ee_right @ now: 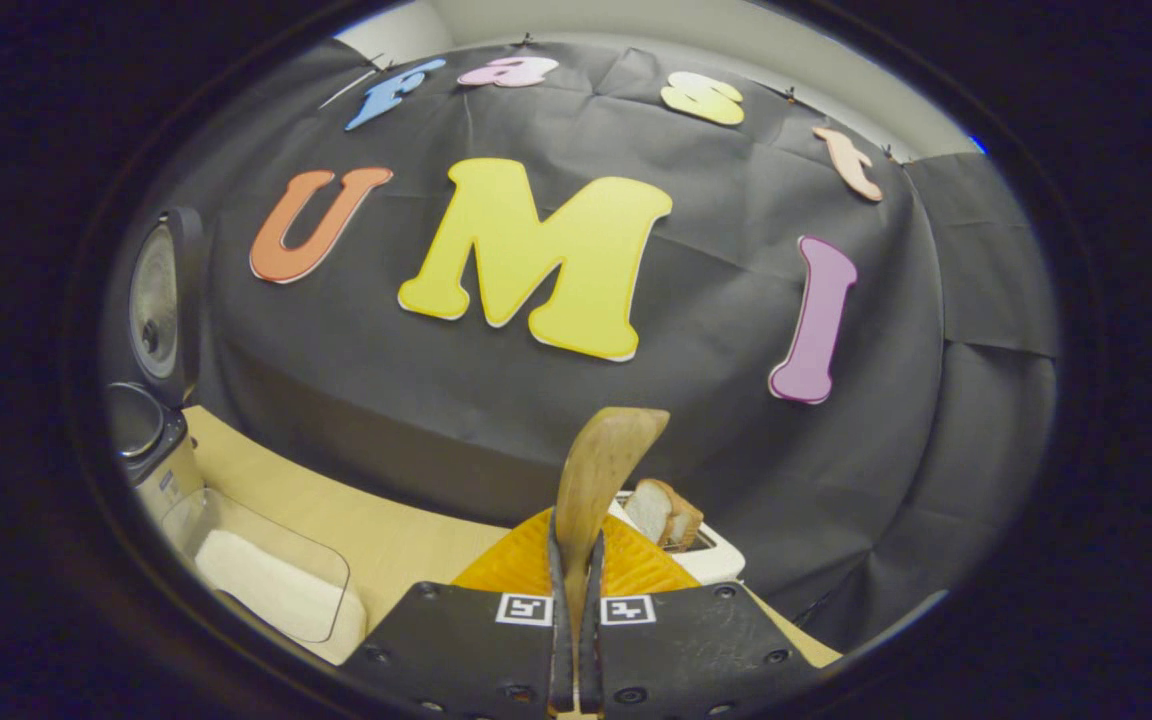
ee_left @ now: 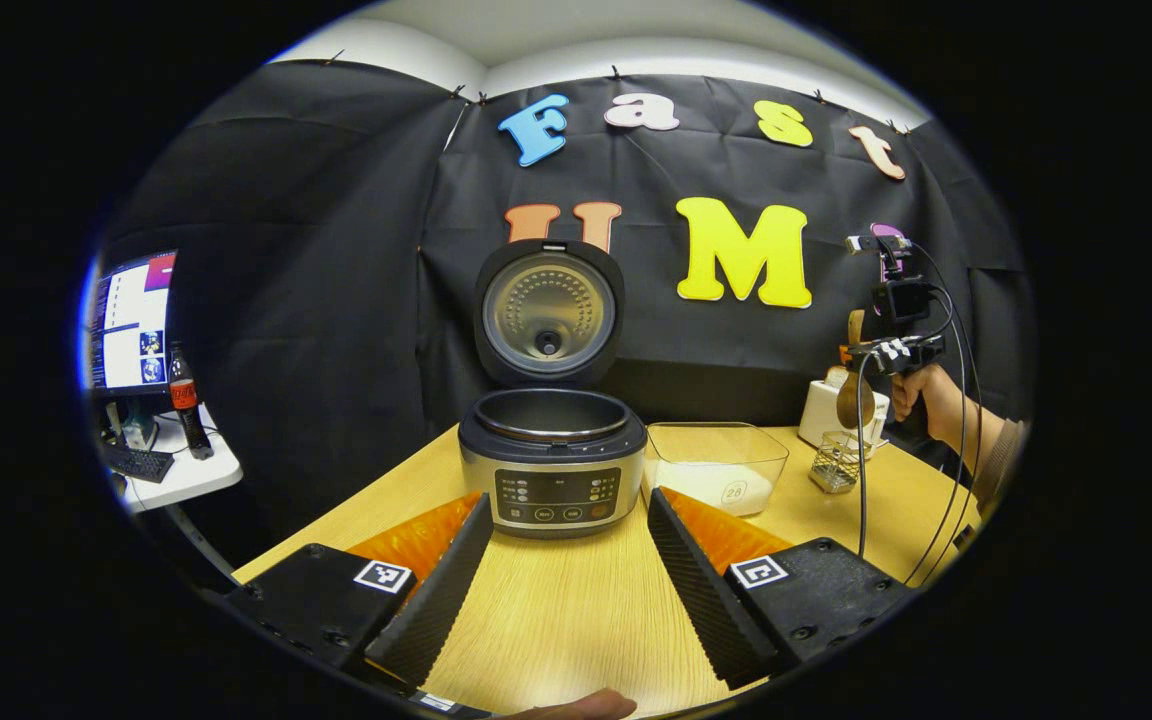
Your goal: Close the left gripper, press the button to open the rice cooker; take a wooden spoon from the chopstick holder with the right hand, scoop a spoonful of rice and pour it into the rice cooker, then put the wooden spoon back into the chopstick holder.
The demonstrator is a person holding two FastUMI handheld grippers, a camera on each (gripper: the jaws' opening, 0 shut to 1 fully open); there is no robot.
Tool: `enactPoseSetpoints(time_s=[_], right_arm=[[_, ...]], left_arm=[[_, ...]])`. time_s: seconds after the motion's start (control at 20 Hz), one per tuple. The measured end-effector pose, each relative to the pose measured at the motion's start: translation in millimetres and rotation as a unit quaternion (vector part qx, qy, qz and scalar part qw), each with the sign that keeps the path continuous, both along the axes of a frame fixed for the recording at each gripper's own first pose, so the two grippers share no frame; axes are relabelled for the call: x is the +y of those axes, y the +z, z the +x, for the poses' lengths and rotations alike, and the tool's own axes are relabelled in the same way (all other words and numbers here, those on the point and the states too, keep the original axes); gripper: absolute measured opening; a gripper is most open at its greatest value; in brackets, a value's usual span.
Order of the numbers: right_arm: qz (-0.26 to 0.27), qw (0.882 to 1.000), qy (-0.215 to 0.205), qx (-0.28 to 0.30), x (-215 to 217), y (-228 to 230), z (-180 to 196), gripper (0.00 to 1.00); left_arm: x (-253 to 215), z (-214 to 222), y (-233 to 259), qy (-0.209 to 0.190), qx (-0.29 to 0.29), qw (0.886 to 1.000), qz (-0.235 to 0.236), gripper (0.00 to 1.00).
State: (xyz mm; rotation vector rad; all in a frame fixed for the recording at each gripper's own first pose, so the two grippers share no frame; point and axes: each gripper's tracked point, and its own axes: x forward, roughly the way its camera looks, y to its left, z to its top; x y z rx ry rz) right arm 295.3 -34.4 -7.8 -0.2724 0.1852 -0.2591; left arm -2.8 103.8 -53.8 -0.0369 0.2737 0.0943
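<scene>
**Op:** Table (ee_left: 556,610) first: I see the rice cooker (ee_left: 553,470) at its middle, lid (ee_left: 548,312) swung up at the far side, so the button press looks done.

**Obs:** And the rice?

**Op:** Rice container (ee_left: 716,465) sits just right of the cooker, touching or nearly so, handy for a short carry.

**Obs:** Your tongs?

**Op:** My left gripper (ee_left: 568,590) hangs spread wide, holding nothing, near the cooker's front. My right gripper (ee_right: 576,620) is pinched tight on the wooden spoon (ee_right: 598,465), above the chopstick holder (ee_left: 835,462) at far right.

**Obs:** Spoon's heading?

**Op:** Long axis roughly upright; handle end above my fingers, bowl hanging down toward the holder. I judge scooping comes next.
</scene>
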Motion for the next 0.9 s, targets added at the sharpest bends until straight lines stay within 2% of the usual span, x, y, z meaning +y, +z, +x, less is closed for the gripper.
enactPoseSetpoints(time_s=[0.15, 0.3, 0.45, 0.5, 0.6, 0.65, 0.7, 0.75, 0.8, 0.9], right_arm=[[0.015, 1.000, -0.003, 0.018, -9, -21, 3, 0.05], [0.034, 0.999, -0.009, 0.035, -18, -42, 6, 0.04], [0.068, 0.996, -0.008, 0.054, -24, -63, 5, 0.04], [0.082, 0.995, -0.006, 0.061, -26, -71, 6, 0.10], [0.098, 0.992, -0.006, 0.075, -30, -81, 3, 0.08], [0.099, 0.992, -0.007, 0.077, -33, -84, 4, 0.14], [0.095, 0.993, -0.011, 0.074, -38, -83, 5, 0.14], [0.090, 0.994, -0.013, 0.067, -41, -78, 5, 0.22], [0.085, 0.994, -0.014, 0.059, -43, -73, 5, 0.19], [0.073, 0.996, -0.017, 0.048, -47, -64, 4, 0.45]], left_arm=[[-1, 0, -2, 0.000, 0.004, 1.000, 0.003, 1.00], [-1, 0, -2, -0.001, 0.003, 1.000, 0.009, 0.99], [-2, 1, -3, -0.001, 0.005, 1.000, 0.010, 0.99], [-1, 1, -3, -0.001, 0.004, 1.000, 0.010, 0.99], [-1, 1, -3, -0.001, 0.004, 1.000, 0.010, 0.99], [-1, 1, -2, 0.000, 0.003, 1.000, 0.010, 0.99], [-1, 1, -2, 0.000, 0.003, 1.000, 0.010, 0.99], [-1, 1, -1, 0.001, 0.003, 1.000, 0.010, 0.99], [-1, 1, -2, 0.001, 0.003, 1.000, 0.011, 0.99], [-1, 2, -2, 0.002, 0.003, 1.000, 0.010, 0.99]])
